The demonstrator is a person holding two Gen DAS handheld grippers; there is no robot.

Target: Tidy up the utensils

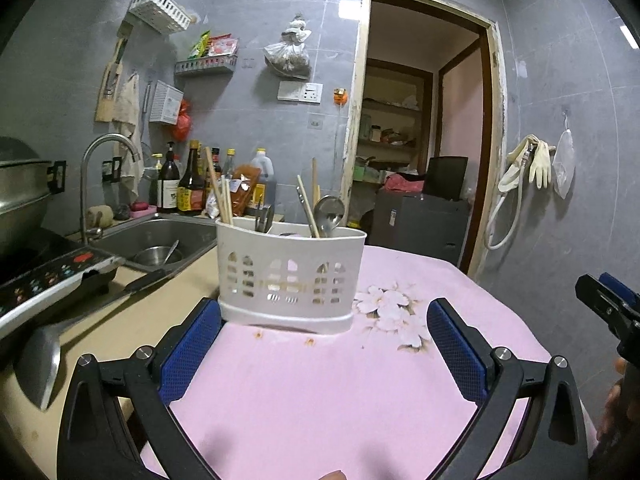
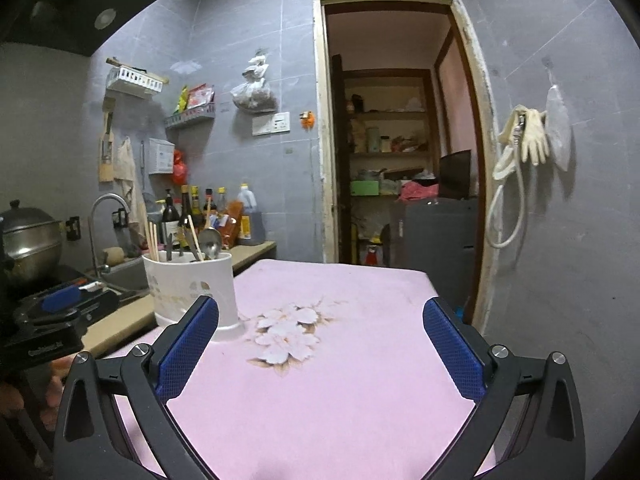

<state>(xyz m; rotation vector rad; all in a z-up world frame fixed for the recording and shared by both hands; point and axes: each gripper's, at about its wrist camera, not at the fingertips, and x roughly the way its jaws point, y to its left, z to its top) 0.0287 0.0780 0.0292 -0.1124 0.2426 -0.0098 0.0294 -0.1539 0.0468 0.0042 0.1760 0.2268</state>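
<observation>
With nothing to grab on the pink flowered table (image 1: 320,392), both spread, empty hand-held grippers, left (image 1: 324,356) and right (image 2: 320,350), should stay clear of the white plastic utensil holder (image 1: 290,276) ahead, full of spoons and chopsticks.

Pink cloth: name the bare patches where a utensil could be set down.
Free: the pink cloth between the flower print and the near edge, and the stretch right of the print toward the doorway. Crowded: the white utensil caddy at the cloth's left edge, and the counter beyond it with a knife and ladle.
</observation>
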